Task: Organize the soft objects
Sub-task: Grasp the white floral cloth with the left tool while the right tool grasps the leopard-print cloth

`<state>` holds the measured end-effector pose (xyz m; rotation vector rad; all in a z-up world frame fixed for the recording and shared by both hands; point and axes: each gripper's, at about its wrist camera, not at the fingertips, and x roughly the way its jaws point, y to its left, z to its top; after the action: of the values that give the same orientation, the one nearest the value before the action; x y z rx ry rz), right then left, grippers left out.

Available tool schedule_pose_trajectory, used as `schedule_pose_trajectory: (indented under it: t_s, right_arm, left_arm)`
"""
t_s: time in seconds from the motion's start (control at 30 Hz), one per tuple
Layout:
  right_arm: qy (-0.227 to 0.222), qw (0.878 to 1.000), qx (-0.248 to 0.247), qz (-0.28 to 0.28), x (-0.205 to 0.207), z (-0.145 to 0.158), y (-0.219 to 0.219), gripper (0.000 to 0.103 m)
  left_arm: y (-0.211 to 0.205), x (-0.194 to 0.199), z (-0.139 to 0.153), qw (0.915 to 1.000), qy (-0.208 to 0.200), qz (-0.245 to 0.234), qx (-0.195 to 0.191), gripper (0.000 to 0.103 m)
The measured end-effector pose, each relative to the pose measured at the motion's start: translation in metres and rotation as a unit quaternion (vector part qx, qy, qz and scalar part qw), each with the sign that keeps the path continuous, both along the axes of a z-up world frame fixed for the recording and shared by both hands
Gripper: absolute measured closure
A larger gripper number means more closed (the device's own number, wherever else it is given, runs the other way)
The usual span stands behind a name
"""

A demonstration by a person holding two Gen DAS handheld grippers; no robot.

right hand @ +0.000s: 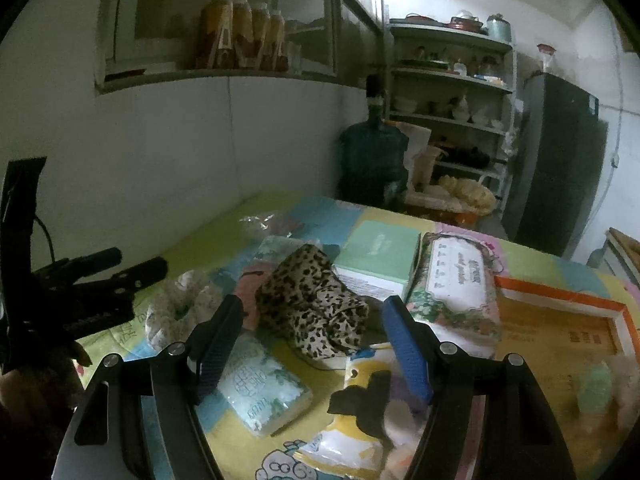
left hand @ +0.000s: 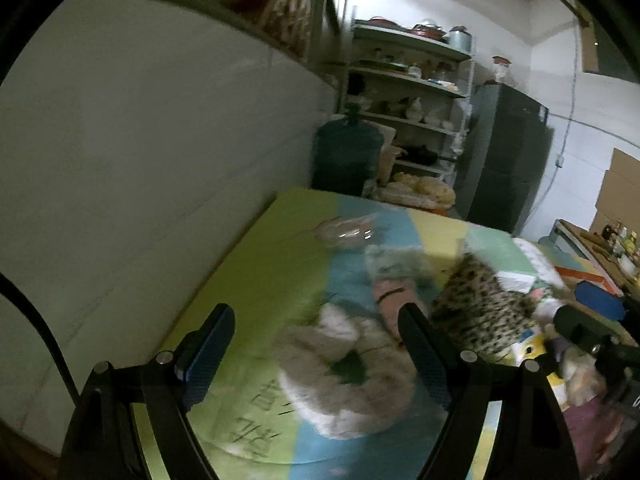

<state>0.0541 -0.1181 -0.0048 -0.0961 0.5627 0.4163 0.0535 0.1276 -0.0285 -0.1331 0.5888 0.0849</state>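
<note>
Both grippers wide open, holding nothing: left gripper (left hand: 316,356) hovers right over the fluffy white scrunchie (left hand: 344,376), which lies flat between its fingers, so left is the nearer tool. Right gripper (right hand: 312,344) faces the leopard-print cloth (right hand: 312,304) just ahead, tissue packs crowding both sides. Bare green mat (left hand: 256,264) toward the wall; orange-rimmed box (right hand: 560,320) at far right looks like the drop spot.

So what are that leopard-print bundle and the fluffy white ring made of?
The leopard-print bundle looks like thin matte woven fabric: it crumples into soft folds. The fluffy white ring seems plush or faux fur, with a fuzzy pile; motion blur leaves that uncertain.
</note>
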Motion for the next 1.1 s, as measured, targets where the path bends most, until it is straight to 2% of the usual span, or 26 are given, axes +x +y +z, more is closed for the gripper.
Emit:
schedule_pose_trajectory:
  t_s: [0.33,0.47,0.57,0.73,0.83,0.9,0.97,1.03,1.1]
  right_arm:
    - [0.019,1.000,-0.004,0.005,0.014,-0.013,0.011,0.029]
    - [0.025,1.000,-0.003,-0.002,0.022,-0.016,0.010,0.029]
    - [0.030,1.000,-0.003,-0.006,0.030,-0.019,0.009,0.029]
    - [0.045,0.999,-0.003,-0.008,0.044,-0.026,0.010,0.029]
    - [0.059,0.998,-0.010,-0.010,0.052,-0.031,0.010,0.029]
    - [0.067,0.998,-0.015,-0.012,0.056,-0.036,0.011,0.029]
    - [0.079,0.996,-0.024,-0.015,0.062,-0.041,0.013,0.030]
    - [0.090,0.996,-0.026,-0.009,0.066,-0.045,0.016,0.043]
    - [0.102,0.994,-0.033,-0.006,0.069,-0.050,0.018,0.080]
  left_arm:
    - [0.012,0.015,-0.033,0.9981,0.055,-0.009,-0.027,0.019]
    - [0.012,0.027,-0.043,0.9964,0.077,-0.015,-0.032,0.024]
    - [0.011,0.033,-0.047,0.9947,0.093,-0.017,-0.041,0.033]
    - [0.013,0.035,-0.052,0.9930,0.104,-0.031,-0.046,0.034]
    - [0.014,0.033,-0.053,0.9934,0.100,-0.035,-0.044,0.048]
    - [0.013,0.032,-0.054,0.9937,0.097,-0.037,-0.041,0.065]
    - [0.013,0.032,-0.054,0.9935,0.096,-0.044,-0.044,0.075]
    - [0.014,0.033,-0.054,0.9929,0.093,-0.051,-0.053,0.087]
    - [0.016,0.034,-0.054,0.9924,0.092,-0.053,-0.063,0.090]
